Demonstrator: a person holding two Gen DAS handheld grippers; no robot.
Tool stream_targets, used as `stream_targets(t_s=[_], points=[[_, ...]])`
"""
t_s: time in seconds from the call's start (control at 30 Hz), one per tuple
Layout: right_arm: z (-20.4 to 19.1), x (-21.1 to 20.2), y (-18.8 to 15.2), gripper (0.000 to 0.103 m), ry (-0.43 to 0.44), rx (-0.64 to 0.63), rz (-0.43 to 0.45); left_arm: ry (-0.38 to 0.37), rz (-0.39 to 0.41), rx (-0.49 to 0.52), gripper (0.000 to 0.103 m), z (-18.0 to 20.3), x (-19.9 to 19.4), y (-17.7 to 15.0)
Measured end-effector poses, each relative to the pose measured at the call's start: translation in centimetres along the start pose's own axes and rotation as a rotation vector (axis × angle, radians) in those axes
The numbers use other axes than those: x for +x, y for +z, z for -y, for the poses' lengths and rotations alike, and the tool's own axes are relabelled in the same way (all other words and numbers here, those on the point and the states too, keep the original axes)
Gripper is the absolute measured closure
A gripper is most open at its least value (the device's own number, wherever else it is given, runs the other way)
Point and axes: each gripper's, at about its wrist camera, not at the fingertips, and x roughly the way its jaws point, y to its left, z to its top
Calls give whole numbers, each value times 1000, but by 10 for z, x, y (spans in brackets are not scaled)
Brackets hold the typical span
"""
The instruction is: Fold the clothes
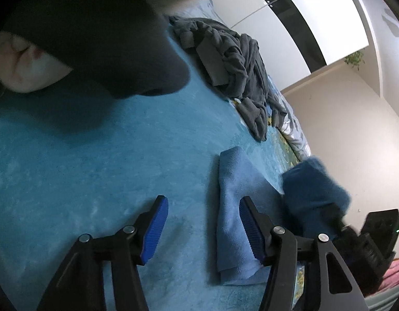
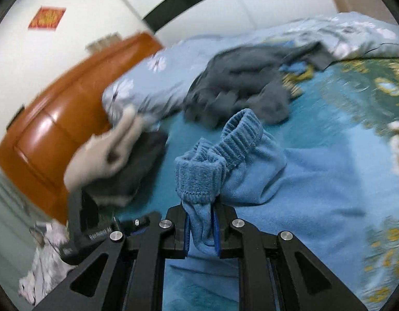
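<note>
Light-blue fleece garment (image 2: 297, 178) on the teal bedspread (image 1: 95, 168), near the bed's side edge. Its ribbed waistband (image 2: 225, 142) is bunched and lifted, pinched between the closed fingers of the right gripper (image 2: 201, 233). A narrow folded strip of the same garment (image 1: 233, 207) lies flat, its long axis running away from the left gripper (image 1: 203, 229), whose fingers stand apart and empty; one blue pad overlaps the strip's near end. The right gripper is therefore the working one, and the fold likely carries the waistband along that axis. Beyond, toward the headboard (image 2: 51, 119), a grey heap of clothes (image 1: 238, 72) waits.
</note>
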Motion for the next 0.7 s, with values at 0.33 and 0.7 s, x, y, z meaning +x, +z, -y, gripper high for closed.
stream_targets(t_s=[0.33,0.7], points=[[-29,38,-39,64,-60,-176,-144,-146,-31,-20,41,4,0,-6],[55,-51,-45,49,-55,87,54,-150,-50,101,39,52,13,-11]])
